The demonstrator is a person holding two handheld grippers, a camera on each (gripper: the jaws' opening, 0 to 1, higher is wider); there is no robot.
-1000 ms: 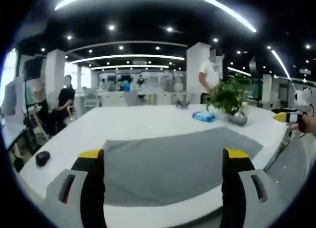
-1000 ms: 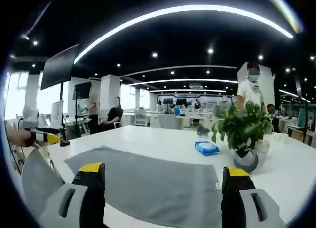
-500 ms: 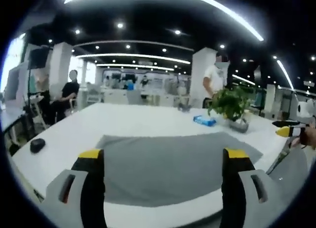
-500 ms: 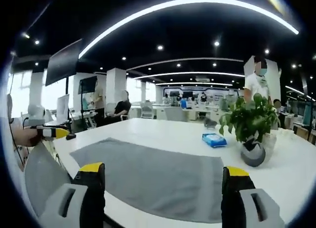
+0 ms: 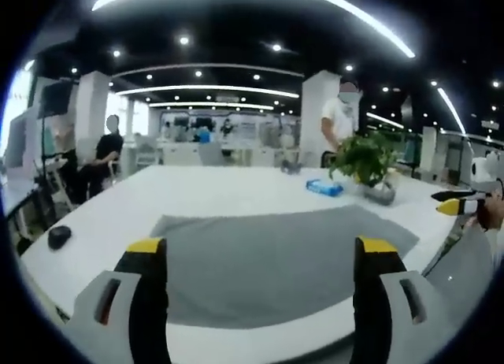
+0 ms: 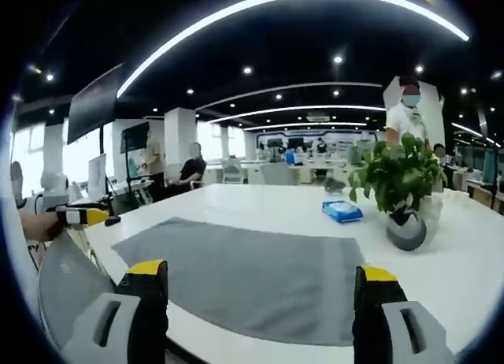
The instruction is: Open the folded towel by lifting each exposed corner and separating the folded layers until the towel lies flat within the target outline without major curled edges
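A grey towel (image 5: pixel 272 261) lies spread flat on the white table (image 5: pixel 213 195); it shows again as the grey towel (image 6: pixel 252 269) in the right gripper view. My left gripper (image 5: pixel 260 258) hovers open above the towel's near edge, holding nothing. My right gripper (image 6: pixel 260 281) is likewise open over the towel's near side, with nothing between its fingers. The right gripper's yellow tip (image 5: pixel 450 208) shows at the far right of the left gripper view. The left gripper's yellow tip (image 6: pixel 83 216) shows at the far left of the right gripper view.
A potted plant (image 6: pixel 403 187) in a grey pot and a blue pack (image 6: pixel 342 211) stand beyond the towel. A black mouse (image 5: pixel 58 236) lies at the table's left end. One person stands behind the plant (image 5: pixel 340 124); others sit at the left (image 5: pixel 102 155).
Both cameras have shifted slightly, so the scene sits a little differently in each view. The towel lies as before and both grippers stay open.
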